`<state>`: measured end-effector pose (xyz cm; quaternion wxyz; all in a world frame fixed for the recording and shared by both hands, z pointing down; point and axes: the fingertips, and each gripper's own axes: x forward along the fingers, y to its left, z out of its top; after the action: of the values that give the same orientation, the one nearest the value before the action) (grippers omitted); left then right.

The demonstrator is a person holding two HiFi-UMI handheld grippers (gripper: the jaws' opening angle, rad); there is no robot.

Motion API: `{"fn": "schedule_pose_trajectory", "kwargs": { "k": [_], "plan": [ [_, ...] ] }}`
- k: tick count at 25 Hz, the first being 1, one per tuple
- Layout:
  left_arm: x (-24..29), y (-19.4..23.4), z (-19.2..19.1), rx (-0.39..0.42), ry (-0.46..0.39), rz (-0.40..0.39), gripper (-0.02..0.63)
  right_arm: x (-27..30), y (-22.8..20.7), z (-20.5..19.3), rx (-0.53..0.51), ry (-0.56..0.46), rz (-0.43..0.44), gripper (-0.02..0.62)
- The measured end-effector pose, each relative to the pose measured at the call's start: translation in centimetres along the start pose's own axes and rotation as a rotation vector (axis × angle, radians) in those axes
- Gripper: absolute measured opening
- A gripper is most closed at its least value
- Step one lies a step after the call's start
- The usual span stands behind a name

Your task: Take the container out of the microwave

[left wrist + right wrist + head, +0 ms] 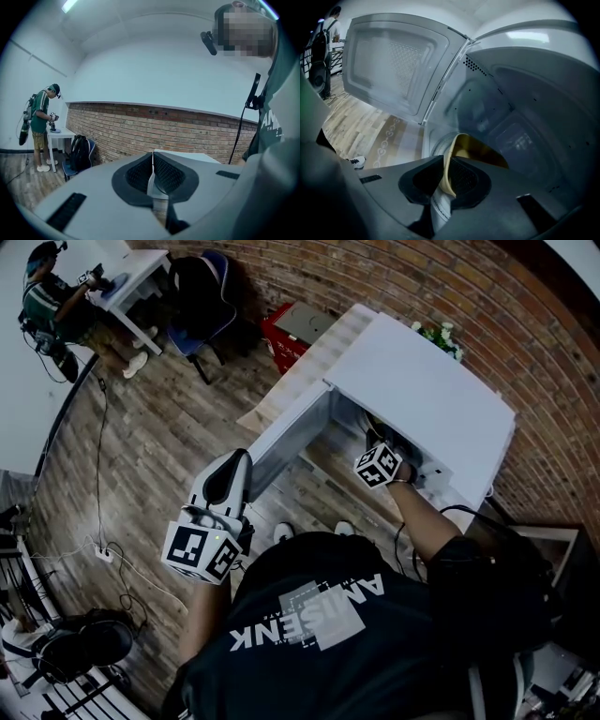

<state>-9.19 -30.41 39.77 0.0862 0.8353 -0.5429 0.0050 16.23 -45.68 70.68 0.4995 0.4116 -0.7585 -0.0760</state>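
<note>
The white microwave (422, 390) stands with its door (286, 442) swung open to the left. My right gripper (379, 465) reaches into its cavity, so its jaws are hidden in the head view. In the right gripper view the right gripper (447, 171) is shut on the rim of a yellowish container (476, 152) that sits inside the microwave cavity (525, 117). One pad is inside the rim and one outside. The open door (398, 61) shows at the upper left. My left gripper (230, 474) hangs in front of the door, away from the microwave. Its pads (152, 161) meet with nothing between them.
A brick wall (394, 277) runs behind the microwave, with a small plant (436, 334) and a red box (291, 329) beside it. A person (56, 306) stands at a white desk at the far left, near a chair with a backpack (202, 296). A cable (98, 521) trails over the wooden floor.
</note>
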Motion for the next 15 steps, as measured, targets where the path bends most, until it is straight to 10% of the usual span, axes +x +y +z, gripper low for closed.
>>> {"fn": "schedule_pose_trajectory", "kwargs": {
  "k": [15],
  "plan": [
    [0.0,2.0,0.4,0.022,-0.009,-0.053,0.015,-2.3,1.9,0.9,0.093,0.001,0.078,0.054]
  ]
}}
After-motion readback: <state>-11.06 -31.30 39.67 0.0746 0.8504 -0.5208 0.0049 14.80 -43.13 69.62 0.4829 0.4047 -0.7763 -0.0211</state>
